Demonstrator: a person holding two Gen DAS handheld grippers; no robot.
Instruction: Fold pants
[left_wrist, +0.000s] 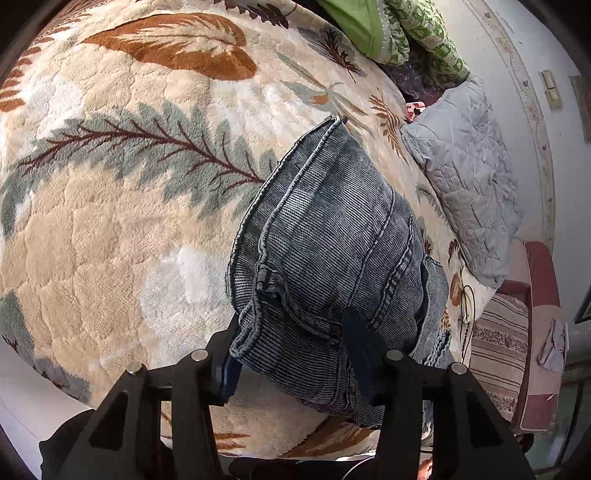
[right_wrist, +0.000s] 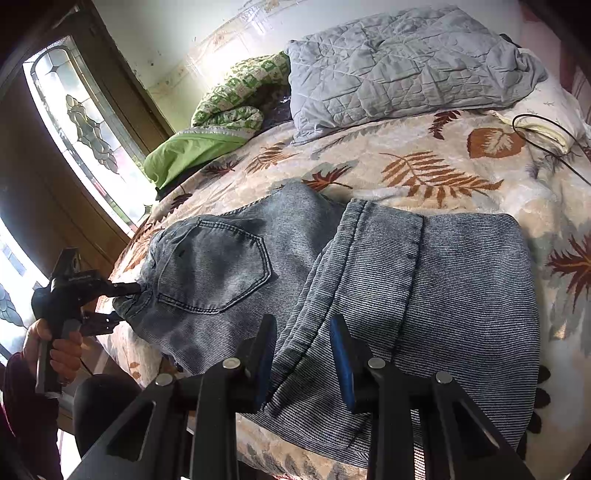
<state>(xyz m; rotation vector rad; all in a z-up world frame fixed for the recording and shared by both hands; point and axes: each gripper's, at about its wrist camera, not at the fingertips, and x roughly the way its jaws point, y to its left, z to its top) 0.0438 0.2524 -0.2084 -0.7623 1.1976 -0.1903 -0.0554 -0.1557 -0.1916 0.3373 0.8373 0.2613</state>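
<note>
Here, through the left wrist camera, we see the pants (left_wrist: 325, 266), grey-blue washed denim, lying on the leaf-patterned bedspread (left_wrist: 110, 221) and already doubled over. The left gripper (left_wrist: 291, 350) has its fingers spread around the waistband corner: one finger sits on top of the cloth, the other beside its edge. We judge it open, straddling rather than pinching, though the cloth hides part of the contact. A grey quilted pillow (left_wrist: 465, 177) lies beyond the pants, near the wall.

Through the right wrist camera, the pants (right_wrist: 461, 295) spread across the near side of the bed, back pocket (right_wrist: 214, 266) up at the left end, and the leg hems (right_wrist: 384, 229) lie folded back over the middle. The right gripper (right_wrist: 303, 350) hovers with its blue-padded fingers parted on either side of the hemmed edge, gripping nothing yet. Far left in this view, the left gripper (right_wrist: 127, 302) meets the waistband end, jaws apart around it.

We judge that the next fold is being set up. To do it well, we should close both grippers on all layers at once, not only the top one, lift evenly so the stacked edges stay aligned, and carry one end over the other without dragging the bedspread or letting the pocket side bunch.
</note>
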